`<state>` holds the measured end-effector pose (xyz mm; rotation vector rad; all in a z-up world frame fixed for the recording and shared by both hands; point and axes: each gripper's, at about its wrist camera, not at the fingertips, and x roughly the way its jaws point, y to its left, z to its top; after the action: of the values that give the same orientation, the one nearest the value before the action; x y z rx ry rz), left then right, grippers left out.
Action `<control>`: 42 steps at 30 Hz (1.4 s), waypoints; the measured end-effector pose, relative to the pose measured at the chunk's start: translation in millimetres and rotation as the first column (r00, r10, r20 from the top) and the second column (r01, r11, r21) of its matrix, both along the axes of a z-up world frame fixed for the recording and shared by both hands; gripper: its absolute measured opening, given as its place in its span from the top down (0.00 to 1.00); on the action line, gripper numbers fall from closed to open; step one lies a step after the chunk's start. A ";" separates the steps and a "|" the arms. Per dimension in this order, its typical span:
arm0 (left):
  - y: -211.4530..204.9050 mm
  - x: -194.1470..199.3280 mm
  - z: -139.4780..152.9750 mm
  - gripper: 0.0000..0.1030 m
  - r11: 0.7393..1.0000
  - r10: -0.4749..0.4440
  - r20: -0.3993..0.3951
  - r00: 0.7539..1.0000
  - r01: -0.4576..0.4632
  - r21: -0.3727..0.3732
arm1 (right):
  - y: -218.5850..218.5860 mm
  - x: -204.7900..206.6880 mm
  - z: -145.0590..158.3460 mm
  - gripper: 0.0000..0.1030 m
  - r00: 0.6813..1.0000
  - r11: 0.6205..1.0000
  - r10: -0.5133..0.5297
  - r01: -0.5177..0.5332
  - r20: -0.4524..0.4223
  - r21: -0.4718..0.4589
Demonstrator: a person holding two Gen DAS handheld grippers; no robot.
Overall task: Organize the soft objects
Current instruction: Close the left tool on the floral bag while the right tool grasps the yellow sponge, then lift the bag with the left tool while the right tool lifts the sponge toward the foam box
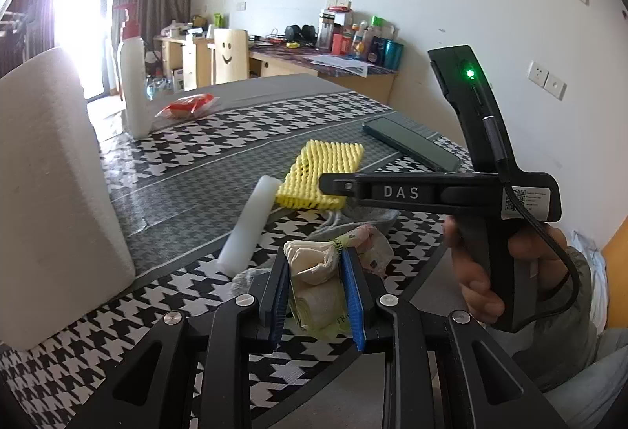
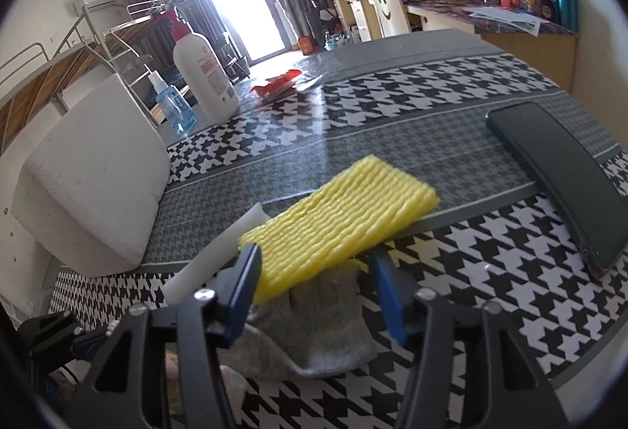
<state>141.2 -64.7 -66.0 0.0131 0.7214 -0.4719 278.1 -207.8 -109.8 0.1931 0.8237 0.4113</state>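
Observation:
My left gripper point(image 1: 316, 282) is shut on a crumpled cream and pale-green plastic bag point(image 1: 318, 283), held just above the table. A yellow foam net point(image 1: 320, 170) lies ahead, with a white foam bar point(image 1: 249, 227) to its left and a grey cloth point(image 1: 353, 221) under its near edge. My right gripper point(image 2: 314, 291) is open, its blue pads either side of the near end of the yellow foam net point(image 2: 337, 221), above the grey cloth point(image 2: 314, 334). The white foam bar point(image 2: 212, 260) lies left of it. The right gripper also shows in the left wrist view point(image 1: 333, 185).
A large white foam block point(image 1: 55, 193) point(image 2: 94, 189) stands at the left. A dark phone point(image 1: 412, 142) point(image 2: 565, 174) lies at the right. A white pump bottle point(image 2: 204, 72), a blue spray bottle point(image 2: 172, 107) and a red packet point(image 2: 278, 83) sit at the far side of the houndstooth table point(image 2: 471, 272).

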 end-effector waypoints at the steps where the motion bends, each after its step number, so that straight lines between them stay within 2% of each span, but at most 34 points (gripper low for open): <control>1: 1.0 0.4 0.2 0.73 1.000 0.003 -0.001 1.000 -0.003 -0.002 | 1.4 0.1 0.0 0.60 1.000 1.000 0.003 -0.003 0.000 -0.003; 3: 2.8 -0.2 1.8 0.73 1.000 0.005 0.003 1.000 -0.005 -0.004 | 2.7 -0.8 2.3 0.73 1.000 1.000 -0.001 0.001 0.007 -0.002; 7: 7.6 -2.6 6.6 0.73 1.000 0.017 0.017 1.000 -0.016 -0.014 | 1.6 -6.9 11.7 0.89 0.999 1.000 -0.014 0.014 0.048 0.008; 20: 25.3 -16.3 23.1 0.73 0.997 0.077 0.072 0.994 -0.075 -0.031 | 11.0 -31.2 41.5 0.90 0.991 0.999 -0.015 0.019 0.136 -0.028; 42: 39.4 -22.2 51.6 0.73 0.992 0.127 0.165 0.978 -0.124 -0.029 | 14.4 -62.0 72.6 0.89 0.968 0.998 -0.025 0.037 0.248 -0.042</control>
<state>119.0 -25.3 -14.4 -0.0101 0.5504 -0.3518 216.1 -193.4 -37.1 0.1087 0.5831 0.3780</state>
